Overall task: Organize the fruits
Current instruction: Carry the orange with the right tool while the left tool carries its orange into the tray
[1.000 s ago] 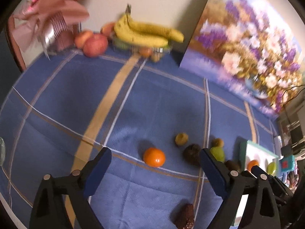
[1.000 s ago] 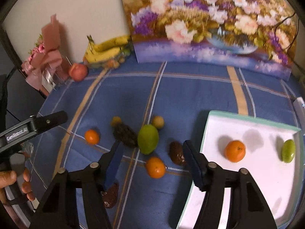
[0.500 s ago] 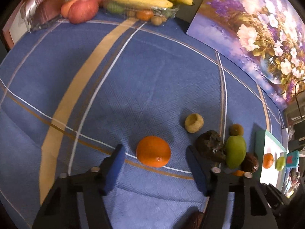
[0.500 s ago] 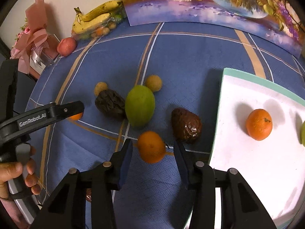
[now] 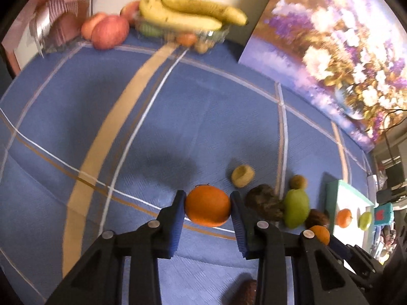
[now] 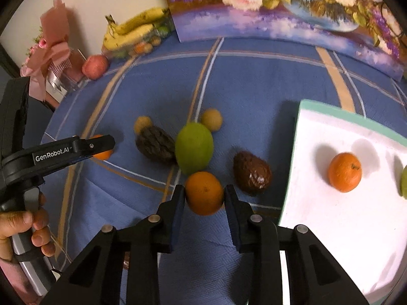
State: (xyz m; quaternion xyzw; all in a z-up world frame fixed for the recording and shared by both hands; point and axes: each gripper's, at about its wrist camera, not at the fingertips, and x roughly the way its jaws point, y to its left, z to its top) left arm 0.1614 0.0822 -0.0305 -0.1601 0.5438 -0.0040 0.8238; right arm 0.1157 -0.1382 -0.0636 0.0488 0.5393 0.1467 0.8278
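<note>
My left gripper (image 5: 206, 209) is shut on an orange (image 5: 207, 206) on the blue tablecloth. My right gripper (image 6: 203, 198) is shut on a second orange (image 6: 204, 193) just left of the white tray (image 6: 338, 231). The tray holds another orange (image 6: 344, 172) and a green fruit (image 6: 404, 181) at its right edge. Between the grippers lie a green mango (image 6: 194, 147), two dark brown fruits (image 6: 155, 143) (image 6: 251, 172) and two small yellow-brown fruits (image 6: 212, 119) (image 6: 142, 123). The left gripper also shows in the right wrist view (image 6: 98, 147).
At the back stand a container with bananas (image 6: 132, 31), red apples (image 5: 109, 31), a pink wrapped bouquet (image 6: 49, 53) and a flower painting (image 6: 292, 7) against the wall. Another dark fruit (image 5: 244, 292) lies near the front edge.
Both grippers moved forward and closed, each on an orange. The left orange, lying loose between open fingers half a second ago, is now clamped; likewise the right one.
</note>
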